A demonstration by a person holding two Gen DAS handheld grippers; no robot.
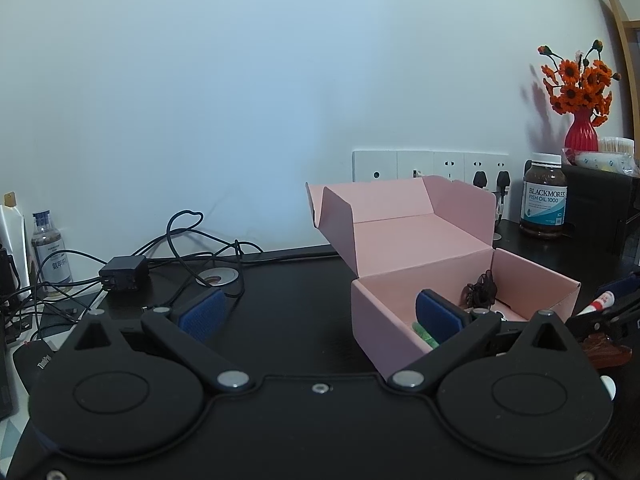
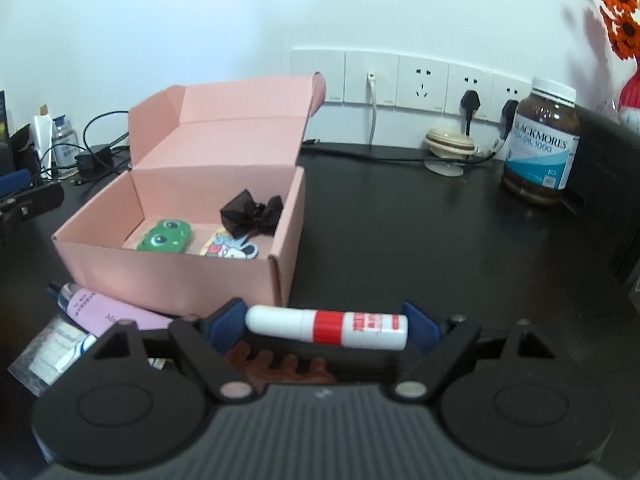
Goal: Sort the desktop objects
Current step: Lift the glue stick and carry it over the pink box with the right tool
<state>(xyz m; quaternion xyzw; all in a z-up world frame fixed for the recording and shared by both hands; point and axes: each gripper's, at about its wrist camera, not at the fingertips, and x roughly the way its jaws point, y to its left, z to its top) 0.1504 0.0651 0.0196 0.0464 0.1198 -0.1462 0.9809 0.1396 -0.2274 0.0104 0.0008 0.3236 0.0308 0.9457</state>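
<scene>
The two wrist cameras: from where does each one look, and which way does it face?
Left wrist: sits on the left gripper, low over the black desk, facing the wall and pink box; its open fingers show, one over the box.
Right wrist: sits on the right gripper, tilted down at the box's front corner; its fingers clamp a white and red tube.
Shared: box, fish oil bottle, wall sockets.

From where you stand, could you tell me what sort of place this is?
Most likely a home desk against a wall: a row of wall sockets with plugs in, a tangle of cables by a charger, and personal bits such as a fish oil bottle and a vase of flowers.
</scene>
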